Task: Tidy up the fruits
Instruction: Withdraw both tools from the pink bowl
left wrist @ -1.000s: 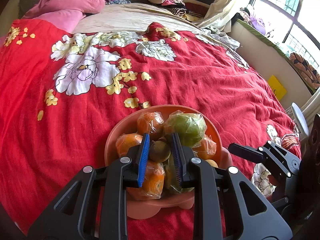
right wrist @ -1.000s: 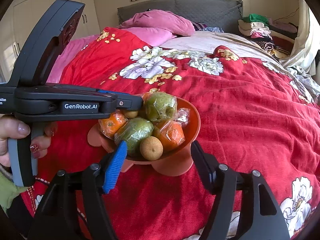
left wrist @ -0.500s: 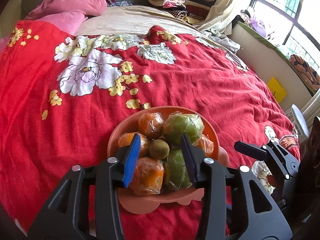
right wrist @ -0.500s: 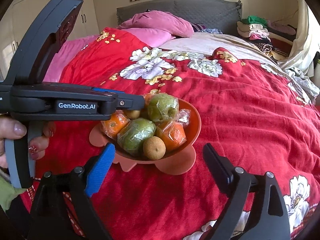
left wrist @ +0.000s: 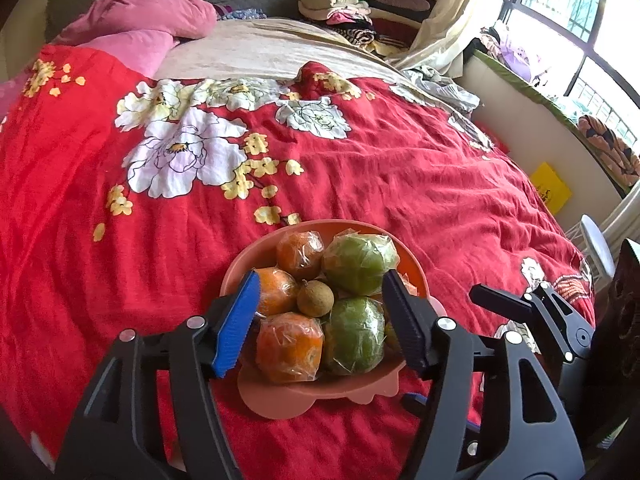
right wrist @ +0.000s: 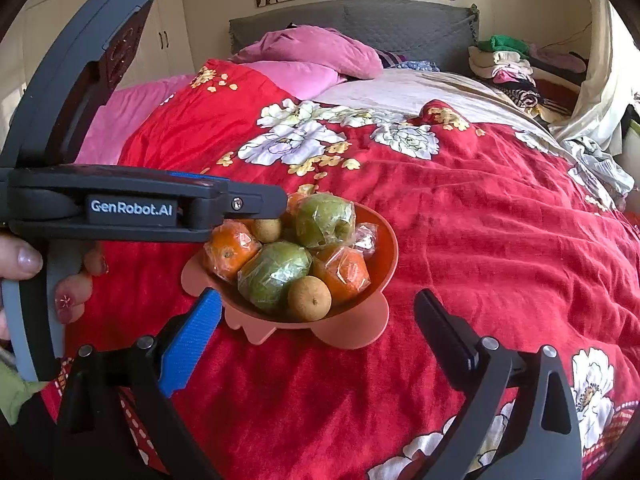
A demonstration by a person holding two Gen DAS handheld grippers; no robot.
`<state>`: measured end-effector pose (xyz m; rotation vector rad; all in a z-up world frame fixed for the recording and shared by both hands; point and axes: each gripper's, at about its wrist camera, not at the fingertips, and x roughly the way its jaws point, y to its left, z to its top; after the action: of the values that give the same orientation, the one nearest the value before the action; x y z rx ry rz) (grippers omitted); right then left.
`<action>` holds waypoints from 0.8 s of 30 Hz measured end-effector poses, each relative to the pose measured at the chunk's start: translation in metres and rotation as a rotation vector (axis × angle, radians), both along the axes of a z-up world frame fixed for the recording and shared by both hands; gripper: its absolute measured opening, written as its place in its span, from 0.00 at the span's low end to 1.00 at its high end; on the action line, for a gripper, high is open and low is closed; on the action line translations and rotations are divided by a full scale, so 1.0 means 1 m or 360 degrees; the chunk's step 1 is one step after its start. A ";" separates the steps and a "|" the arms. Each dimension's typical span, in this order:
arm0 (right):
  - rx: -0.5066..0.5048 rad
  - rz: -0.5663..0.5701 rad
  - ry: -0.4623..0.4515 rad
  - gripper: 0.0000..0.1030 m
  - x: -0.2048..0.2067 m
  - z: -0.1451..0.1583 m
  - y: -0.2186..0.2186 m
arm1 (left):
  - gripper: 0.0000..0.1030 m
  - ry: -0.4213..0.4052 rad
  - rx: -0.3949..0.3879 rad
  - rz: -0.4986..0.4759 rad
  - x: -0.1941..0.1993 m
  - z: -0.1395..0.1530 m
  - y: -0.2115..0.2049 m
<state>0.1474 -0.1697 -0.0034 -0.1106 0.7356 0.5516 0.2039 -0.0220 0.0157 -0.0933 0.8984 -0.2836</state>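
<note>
An orange bowl (left wrist: 416,276) (right wrist: 384,240) on the red bedspread holds wrapped oranges (left wrist: 290,346), wrapped green fruits (left wrist: 360,260) (right wrist: 276,272) and small brown round fruits (left wrist: 315,299) (right wrist: 310,298). My left gripper (left wrist: 320,324) is open and empty, its fingers apart on either side of the pile, just above the bowl's near side. It shows in the right wrist view (right wrist: 280,204) reaching in from the left. My right gripper (right wrist: 320,344) is open and empty, short of the bowl's front edge; one of its fingers (left wrist: 496,302) shows in the left wrist view.
The bowl stands near the foot of a bed covered by a red flowered bedspread (left wrist: 360,168). Pink pillows (left wrist: 152,20) and folded clothes (left wrist: 344,4) lie at the head. A window sill (left wrist: 560,112) and a white stool (left wrist: 596,240) are to the right.
My left gripper let go of the small brown fruit among the pile, opened wide and pulled back. My right gripper opened wider and backed off a little.
</note>
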 end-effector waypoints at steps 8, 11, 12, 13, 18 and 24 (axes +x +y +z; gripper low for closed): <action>-0.0006 -0.0011 -0.0011 0.96 -0.004 0.003 0.000 | 0.69 -0.0028 -0.0012 0.0015 -0.007 0.007 0.003; -0.0013 -0.0018 -0.0017 0.96 -0.007 0.005 0.001 | 0.74 -0.0044 -0.0021 0.0024 -0.010 0.010 0.004; -0.0015 -0.0023 -0.0018 0.96 -0.008 0.006 0.001 | 0.77 -0.0049 -0.0023 0.0027 -0.012 0.012 0.005; -0.0014 -0.0027 -0.0018 0.96 -0.009 0.006 0.001 | 0.78 -0.0052 -0.0023 0.0029 -0.013 0.013 0.005; -0.0008 -0.0037 -0.0024 0.96 -0.014 0.010 0.001 | 0.88 -0.0076 -0.0012 0.0058 -0.020 0.020 0.008; -0.0018 -0.0044 -0.0038 0.96 -0.021 0.016 0.002 | 0.91 -0.0102 -0.0001 0.0094 -0.031 0.029 0.012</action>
<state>0.1260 -0.1679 0.0128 -0.1169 0.7162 0.5189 0.1734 -0.0096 0.0446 -0.1103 0.8305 -0.2308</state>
